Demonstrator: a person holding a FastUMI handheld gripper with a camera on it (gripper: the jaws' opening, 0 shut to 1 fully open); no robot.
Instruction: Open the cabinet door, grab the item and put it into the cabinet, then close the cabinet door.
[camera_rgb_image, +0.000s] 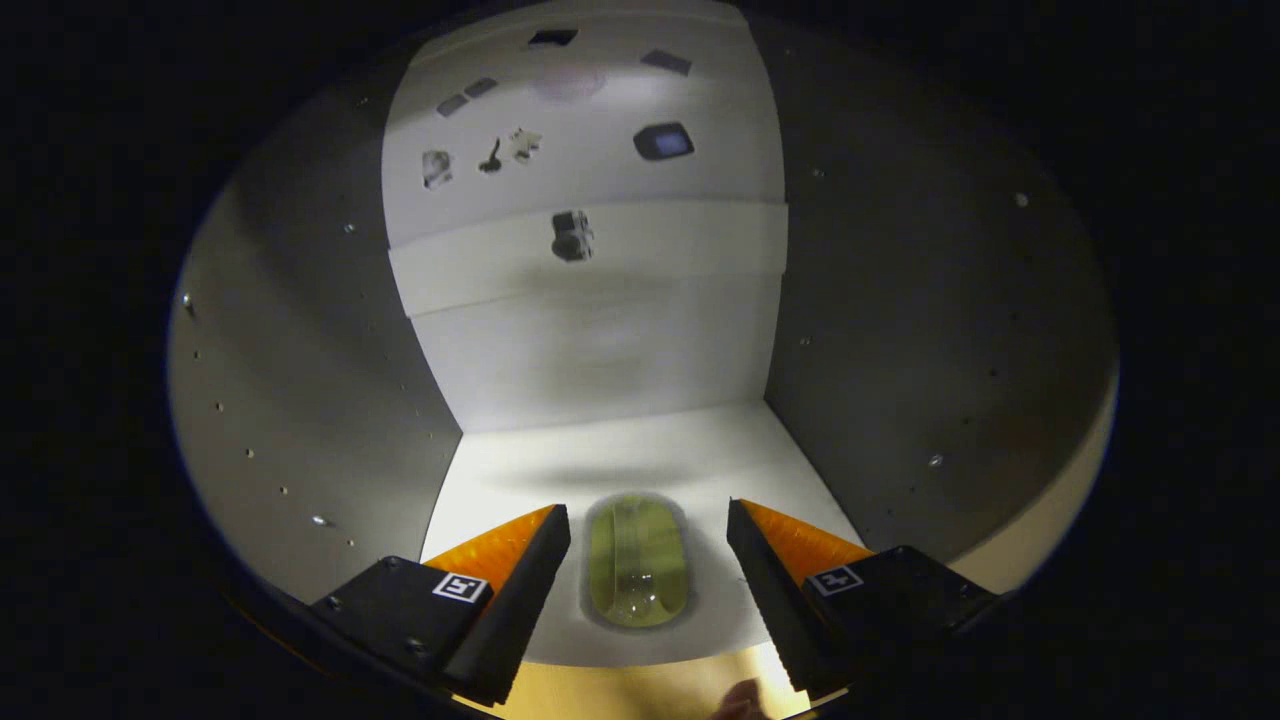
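- The gripper (648, 545) is poking into the open cabinet (300, 400), fingers spread wide and holding nothing.
- The item, a small yellow-green see-through bottle (637, 572), is lying on its side on the cabinet's white floor (620, 455), right in the gap between the two fingers. There's clear space on both sides, so neither finger is touching it.
- The bottle runs lengthwise along the fingers, with one end pointing to 12 o'clock toward the back wall (600, 360) and the other to 6 o'clock toward the front edge. It sits near the front of the floor, with a soft shadow ringing it.
- Grey side walls are at 9 and 3 o'clock from the bottle, both dotted with rows of little shelf-pin holes (283, 490).
- At 12 o'clock the back wall goes up white, crossed partway up by a lighter band with a small dark fitting (572, 236) on it. Above that there are some dark patches I can't make out.
- At 6 o'clock, just past the front edge, there's a strip of tan wood surface (640, 690) with a bit of a hand (740, 703) peeking in.
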